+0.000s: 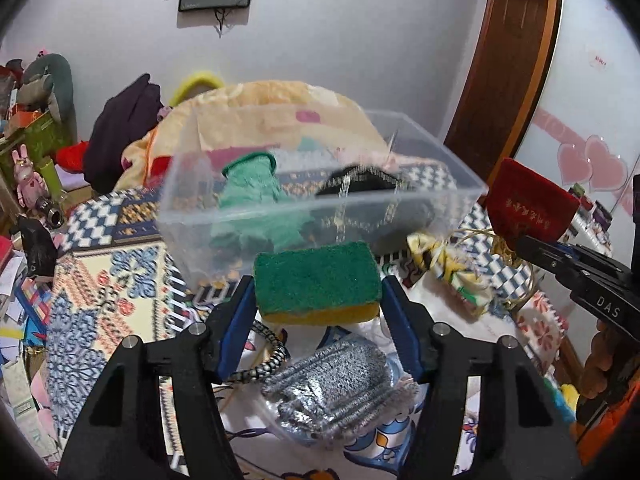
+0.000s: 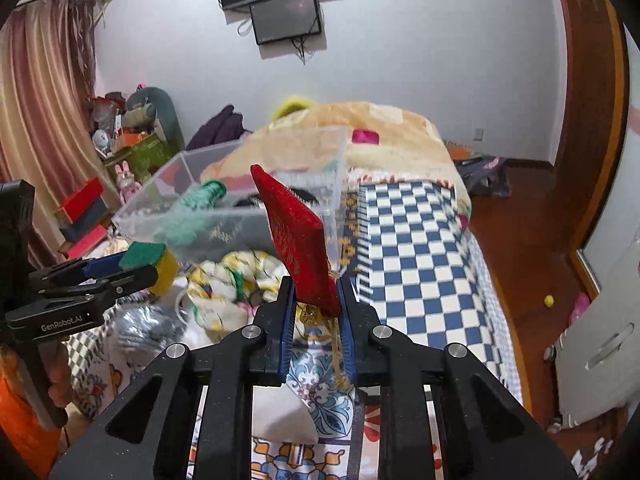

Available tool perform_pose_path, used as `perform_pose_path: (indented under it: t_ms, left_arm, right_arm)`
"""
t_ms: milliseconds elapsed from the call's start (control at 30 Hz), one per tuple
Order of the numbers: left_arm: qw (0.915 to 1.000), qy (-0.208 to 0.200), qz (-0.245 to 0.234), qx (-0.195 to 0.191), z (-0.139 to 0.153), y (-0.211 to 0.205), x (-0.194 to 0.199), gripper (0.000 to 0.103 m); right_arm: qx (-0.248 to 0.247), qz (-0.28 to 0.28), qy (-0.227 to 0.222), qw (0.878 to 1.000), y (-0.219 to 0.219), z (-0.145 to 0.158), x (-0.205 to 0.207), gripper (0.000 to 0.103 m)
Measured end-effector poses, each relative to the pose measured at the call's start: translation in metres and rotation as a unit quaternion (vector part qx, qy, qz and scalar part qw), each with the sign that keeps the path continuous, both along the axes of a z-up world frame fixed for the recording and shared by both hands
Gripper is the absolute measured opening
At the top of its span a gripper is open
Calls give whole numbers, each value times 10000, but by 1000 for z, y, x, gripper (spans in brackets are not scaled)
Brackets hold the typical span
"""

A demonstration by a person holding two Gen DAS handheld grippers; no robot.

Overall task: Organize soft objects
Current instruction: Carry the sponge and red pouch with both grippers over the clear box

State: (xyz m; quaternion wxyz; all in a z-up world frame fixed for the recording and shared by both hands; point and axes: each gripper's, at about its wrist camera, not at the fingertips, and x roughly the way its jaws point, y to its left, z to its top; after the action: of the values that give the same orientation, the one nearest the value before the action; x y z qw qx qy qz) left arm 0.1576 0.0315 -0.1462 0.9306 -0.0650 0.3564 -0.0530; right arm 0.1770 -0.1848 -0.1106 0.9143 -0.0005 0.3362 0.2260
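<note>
**Two grippers loaded, both bound for the box**

Two soft things are in the air at once, so the step in hand looks like the carry to the box (image 1: 320, 200), with the drop not yet made.

On the left, the left gripper (image 1: 318, 292) is clamped on a sponge (image 1: 316, 280), green side up and yellow below, its jaws pressing the two short ends. The sponge hangs just short of the box's near wall, above a silver scourer (image 1: 336, 392) lying on the bed.

In the middle, the clear box sits on the patterned cover and already holds a green glove (image 1: 256, 192) and something black (image 1: 364, 180); what the black thing is I cannot tell through the plastic.

On the right, the right gripper (image 2: 318, 300) pinches a red pouch (image 2: 298, 240) by its lower corner, the pouch standing up tilted, near the box's right wall.

Next, each gripper likely needs to rise over the rim, move inward, then let go, one at a time so they do not collide.
</note>
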Motion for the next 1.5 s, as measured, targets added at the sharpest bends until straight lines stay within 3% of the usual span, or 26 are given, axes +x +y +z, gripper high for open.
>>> perform_pose_path:
  t_ms: [367, 667, 1000, 1500]
  left_arm:
    - [9961, -833, 251, -147, 61, 22, -24, 62]
    - [9930, -1090, 435, -94, 82, 34, -5, 62]
    - [9948, -785, 652, -75, 64, 44, 31, 62]
    - [9985, -39, 489, 225, 19, 27, 82, 62]
  right_arm:
    - [274, 136, -657, 9974, 12, 41, -3, 18]
    - [491, 362, -1062, 9925, 41, 62, 9, 18]
    - [372, 427, -959, 9938, 72, 52, 32, 18]
    - [-426, 510, -313, 9973, 104, 16, 70, 18]
